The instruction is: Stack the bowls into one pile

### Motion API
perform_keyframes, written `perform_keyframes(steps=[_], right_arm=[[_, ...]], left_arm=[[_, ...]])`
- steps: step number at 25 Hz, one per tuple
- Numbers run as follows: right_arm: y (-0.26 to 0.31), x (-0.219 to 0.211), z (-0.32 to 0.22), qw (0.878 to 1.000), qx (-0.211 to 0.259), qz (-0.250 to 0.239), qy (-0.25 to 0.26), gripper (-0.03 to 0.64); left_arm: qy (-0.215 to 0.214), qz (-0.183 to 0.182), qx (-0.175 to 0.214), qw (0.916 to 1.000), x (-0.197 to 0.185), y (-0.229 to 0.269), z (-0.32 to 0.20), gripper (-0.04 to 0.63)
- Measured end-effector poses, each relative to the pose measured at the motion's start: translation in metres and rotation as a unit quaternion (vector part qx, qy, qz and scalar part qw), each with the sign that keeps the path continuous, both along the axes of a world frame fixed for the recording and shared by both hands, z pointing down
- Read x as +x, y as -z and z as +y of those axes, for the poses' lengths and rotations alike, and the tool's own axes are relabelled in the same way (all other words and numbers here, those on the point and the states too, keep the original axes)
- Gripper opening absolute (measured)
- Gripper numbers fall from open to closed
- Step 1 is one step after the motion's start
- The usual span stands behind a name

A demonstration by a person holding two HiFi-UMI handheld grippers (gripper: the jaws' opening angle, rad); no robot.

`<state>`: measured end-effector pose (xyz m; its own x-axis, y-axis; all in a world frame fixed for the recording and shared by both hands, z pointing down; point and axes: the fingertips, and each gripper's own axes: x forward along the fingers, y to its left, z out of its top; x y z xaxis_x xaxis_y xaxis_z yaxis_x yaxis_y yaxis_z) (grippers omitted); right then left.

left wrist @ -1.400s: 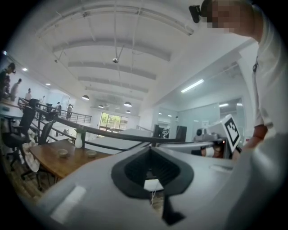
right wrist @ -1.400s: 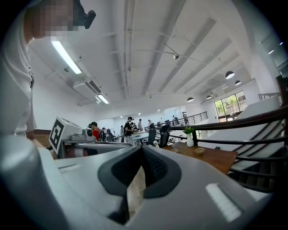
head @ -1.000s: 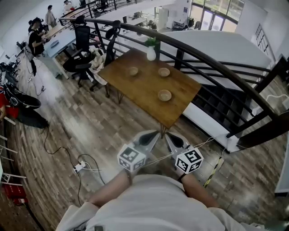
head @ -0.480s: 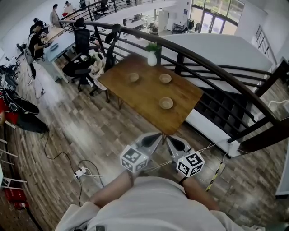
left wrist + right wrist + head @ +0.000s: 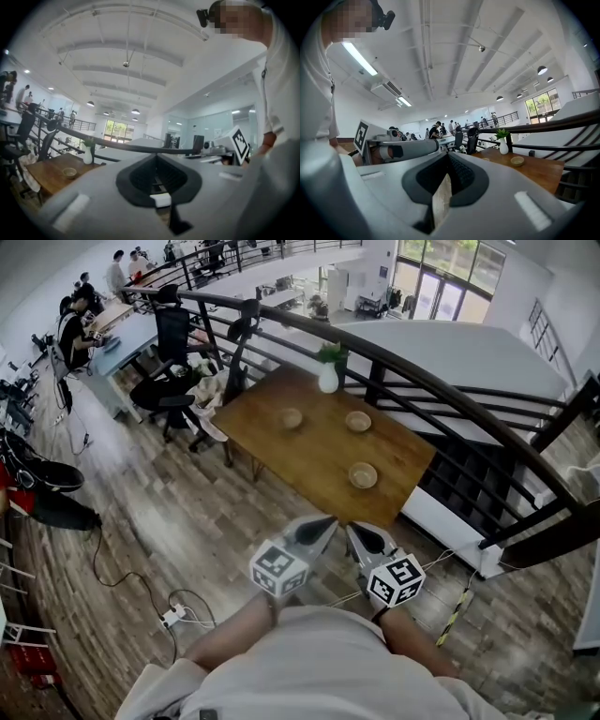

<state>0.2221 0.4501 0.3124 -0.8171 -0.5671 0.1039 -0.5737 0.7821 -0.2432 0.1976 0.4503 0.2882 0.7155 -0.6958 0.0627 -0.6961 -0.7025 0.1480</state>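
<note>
Nothing stacked. Bowls [image 5: 363, 475] apart on desk [image 5: 319, 451], well ahead; left hand-held gripper [image 5: 322, 521], right hand-held gripper [image 5: 357, 530] closed, empty.

surface: wooden table [image 5: 319, 454] | on it: three bowls [image 5: 363, 475], apart | far edge: white vase [image 5: 328, 381], apparently planted

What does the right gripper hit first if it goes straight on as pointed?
Nothing close. The right gripper, shut and empty, seems to aim level above the table, near its chair-side edge, so the chairs beyond come first. Depth is unclear.
</note>
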Motion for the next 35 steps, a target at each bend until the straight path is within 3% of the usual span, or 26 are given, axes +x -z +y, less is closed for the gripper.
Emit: perform_keyframes(steps=[6,16,25,35], right_arm=[[0.013,-0.085,-0.039,1.000,0.007,-0.001,-0.006,0.008],[0.003,-0.143,-0.049,1.000,-0.008,0.005,0.002,0.008],[-0.005,-0.172,-0.075,1.000,-0.014,-0.001,0.024,0.008],[-0.002,-0.152,-0.117,0.999,-0.015,-0.007,0.034,0.008]], left_arm=[[-0.008,-0.002,0.001,1.0000,-0.083,0.012,-0.038,0.005],[-0.006,0.001,-0.016,0.9999,-0.140,-0.001,-0.046,0.005],[0.016,-0.003,-0.022,0.9996,-0.168,-0.009,-0.067,0.005],[0.030,-0.008,-0.023,0.9993,-0.150,-0.006,-0.109,0.005]])
